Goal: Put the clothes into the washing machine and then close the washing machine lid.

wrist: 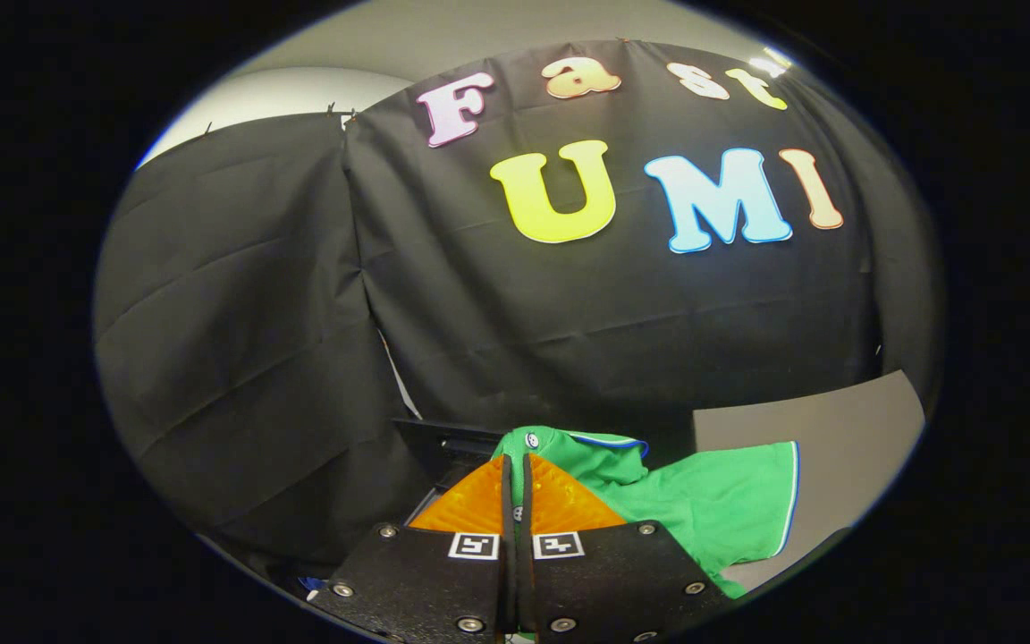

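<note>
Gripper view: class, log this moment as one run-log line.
gripper: fingers shut on green polo shirt with blue trim | shirt lifted, hanging beside fingers | backdrop: black cloth wall

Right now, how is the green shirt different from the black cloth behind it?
The green shirt is bright green with a blue-and-white edge; the black cloth is plain dark. The shirt is small and pinched between the fingers of the gripper; the cloth is far bigger and hangs beyond them, untouched. The shirt sprawls out sideways, while the cloth drapes down like a wall. Both are soft fabric with folds.
</note>
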A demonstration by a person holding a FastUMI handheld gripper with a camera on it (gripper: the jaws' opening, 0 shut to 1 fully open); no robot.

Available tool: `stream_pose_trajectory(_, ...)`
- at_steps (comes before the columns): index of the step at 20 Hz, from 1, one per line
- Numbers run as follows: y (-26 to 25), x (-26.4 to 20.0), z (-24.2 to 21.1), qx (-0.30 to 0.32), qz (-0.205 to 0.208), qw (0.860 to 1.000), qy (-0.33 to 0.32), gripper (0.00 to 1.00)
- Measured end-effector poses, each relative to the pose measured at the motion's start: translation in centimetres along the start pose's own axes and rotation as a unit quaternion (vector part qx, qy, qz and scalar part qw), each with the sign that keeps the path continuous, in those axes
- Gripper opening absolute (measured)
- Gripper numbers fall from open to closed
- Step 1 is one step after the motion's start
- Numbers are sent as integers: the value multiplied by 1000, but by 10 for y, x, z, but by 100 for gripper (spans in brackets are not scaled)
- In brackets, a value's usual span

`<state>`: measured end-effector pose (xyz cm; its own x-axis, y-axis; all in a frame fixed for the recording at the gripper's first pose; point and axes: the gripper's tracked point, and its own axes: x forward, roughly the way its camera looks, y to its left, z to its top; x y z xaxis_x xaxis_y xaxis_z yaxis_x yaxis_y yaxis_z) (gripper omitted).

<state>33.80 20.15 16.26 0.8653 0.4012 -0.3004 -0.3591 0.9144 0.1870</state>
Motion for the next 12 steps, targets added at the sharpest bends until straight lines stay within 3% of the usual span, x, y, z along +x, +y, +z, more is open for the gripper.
stream_pose_trajectory(12, 76, 51, -67, 1, 34, 999, 38, 0)
